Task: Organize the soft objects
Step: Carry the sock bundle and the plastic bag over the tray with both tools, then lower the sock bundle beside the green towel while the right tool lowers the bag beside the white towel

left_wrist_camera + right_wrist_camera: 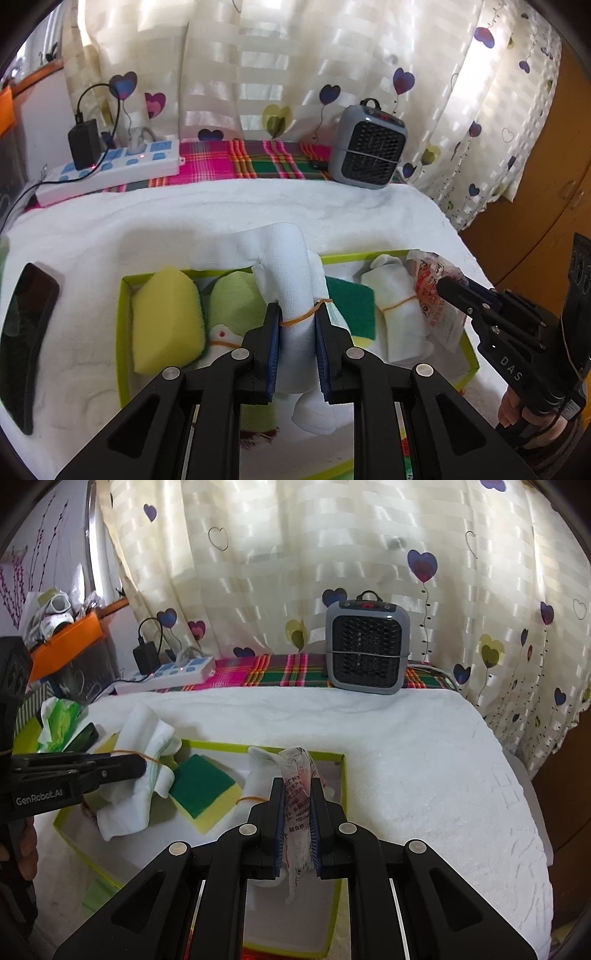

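A lime-green shallow box [123, 325] lies on a white towel. In it are a yellow sponge [166, 321], a pale green rolled cloth [236, 302], a green-and-yellow scouring sponge [201, 794] and a white rolled cloth with a rubber band [399, 314]. My left gripper [297, 325] is shut on a white rolled cloth [291, 273] bound with a rubber band and holds it above the box; it also shows in the right wrist view [140, 764]. My right gripper [297, 794] is shut on a crinkled plastic packet [297, 775] with red print over the box's right end.
A black phone [27, 332] lies left of the box. A grey fan heater [365, 650] and a white power strip [110, 170] stand at the back on a plaid cloth. Curtains hang behind. A green-and-white packet [59, 720] lies at far left.
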`<state>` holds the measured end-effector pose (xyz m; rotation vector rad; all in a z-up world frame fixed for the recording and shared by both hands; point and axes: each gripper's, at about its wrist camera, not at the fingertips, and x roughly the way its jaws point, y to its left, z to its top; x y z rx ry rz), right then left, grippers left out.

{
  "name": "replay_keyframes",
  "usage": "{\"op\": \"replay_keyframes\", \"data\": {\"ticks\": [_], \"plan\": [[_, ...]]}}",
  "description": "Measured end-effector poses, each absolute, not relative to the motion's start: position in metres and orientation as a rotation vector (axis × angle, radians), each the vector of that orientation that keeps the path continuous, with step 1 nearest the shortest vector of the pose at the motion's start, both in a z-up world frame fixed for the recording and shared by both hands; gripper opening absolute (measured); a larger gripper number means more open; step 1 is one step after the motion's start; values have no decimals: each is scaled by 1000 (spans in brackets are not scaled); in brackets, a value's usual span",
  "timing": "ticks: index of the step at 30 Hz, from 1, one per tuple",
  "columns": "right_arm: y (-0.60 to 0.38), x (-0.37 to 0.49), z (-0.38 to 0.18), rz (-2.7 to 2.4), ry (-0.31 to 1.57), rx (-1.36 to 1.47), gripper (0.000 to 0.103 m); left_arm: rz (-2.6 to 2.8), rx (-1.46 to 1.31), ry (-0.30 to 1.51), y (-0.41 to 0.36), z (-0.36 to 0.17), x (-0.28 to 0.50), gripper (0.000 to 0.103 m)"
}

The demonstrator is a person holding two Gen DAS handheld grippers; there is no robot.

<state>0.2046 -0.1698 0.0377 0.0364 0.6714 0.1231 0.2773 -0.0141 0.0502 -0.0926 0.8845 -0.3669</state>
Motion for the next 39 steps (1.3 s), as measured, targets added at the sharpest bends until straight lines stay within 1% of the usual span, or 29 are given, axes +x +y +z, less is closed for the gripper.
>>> {"op": "replay_keyframes", "data": {"ticks": [11,23,30,31,37,39], "plan": [[-162,214,29,149,690,11,12,-376,-51,904,-22,45,282,16],[-162,224,20,213,728,76,12,-369,-40,907,-24,42,283,19],[-157,222,18,185,719,23,14,-358,-24,903,-24,41,283,23],[-158,222,18,183,718,25,15,-354,-14,900,-24,41,282,25],[-164,223,17,160,727,57,32,-344,-8,895,-24,42,280,30],[-166,223,17,154,729,65,42,-343,-6,892,-25,43,279,32]]}}
